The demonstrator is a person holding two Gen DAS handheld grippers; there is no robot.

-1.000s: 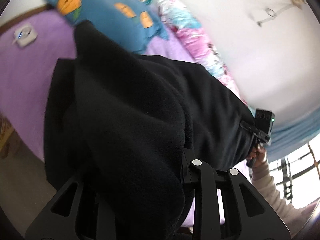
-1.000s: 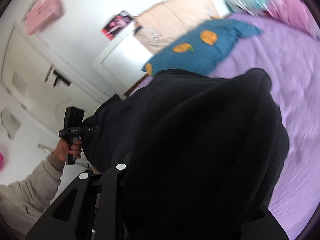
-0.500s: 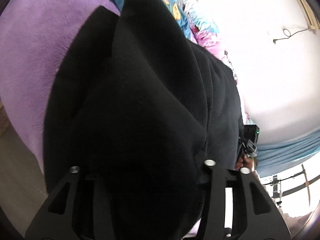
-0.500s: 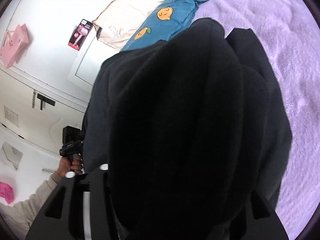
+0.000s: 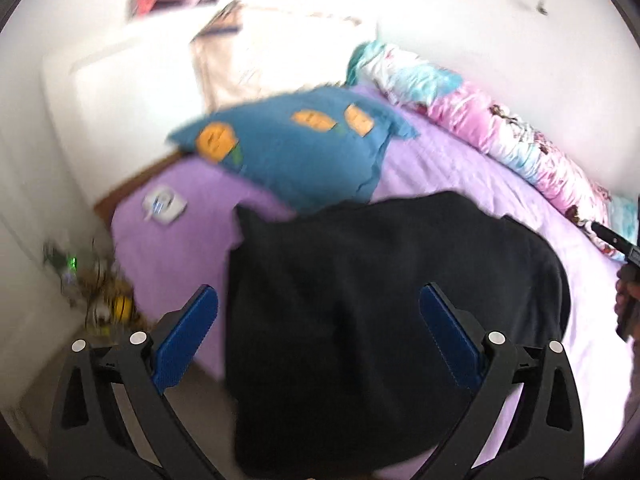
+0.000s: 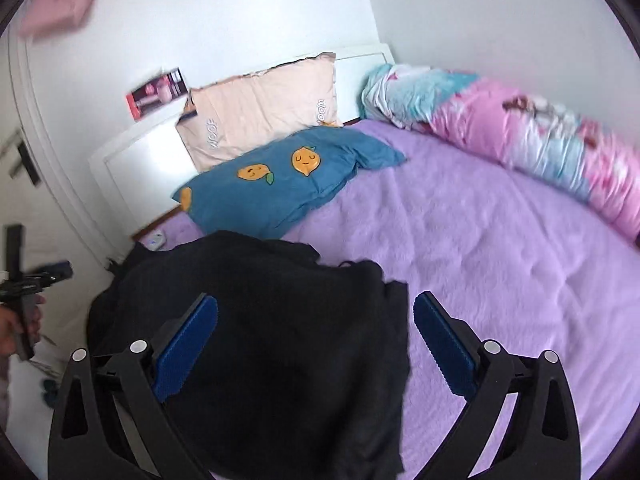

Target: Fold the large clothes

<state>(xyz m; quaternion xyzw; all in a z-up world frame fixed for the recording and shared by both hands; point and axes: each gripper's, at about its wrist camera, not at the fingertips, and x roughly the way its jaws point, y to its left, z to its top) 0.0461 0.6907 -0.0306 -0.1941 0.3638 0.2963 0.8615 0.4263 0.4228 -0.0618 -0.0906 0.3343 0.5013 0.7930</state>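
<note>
the purple bedspread (image 6: 500, 248) takes up most of both views, and everything here is placed against it. along its far edge by the wall lies a rolled pink and blue duvet (image 6: 540, 140); at its head end a blue pillow with orange fruit faces (image 6: 280, 188) leans in front of a peach pillow (image 6: 260, 116).

the black garment (image 5: 380, 320) lies in a folded heap on the near edge of the bedspread, toward the head-end corner, its near part draping down over the side. in the right wrist view its longer run looks to go along the bed edge, though blur in the left wrist view makes the outline soft. a small white device (image 5: 164, 206) rests on the bedspread just beyond the garment's corner.

the left gripper (image 5: 318, 328) and the right gripper (image 6: 316, 332) both hang above the garment, pointing down at it. their jaws have just been opening and now stand spread wide, blue pads bare, with nothing pinched; the cloth lies below and between them, not touched.

each gripper seems about equally near its own end of the heap, so the next pinch could likely be taken by both at once.
</note>
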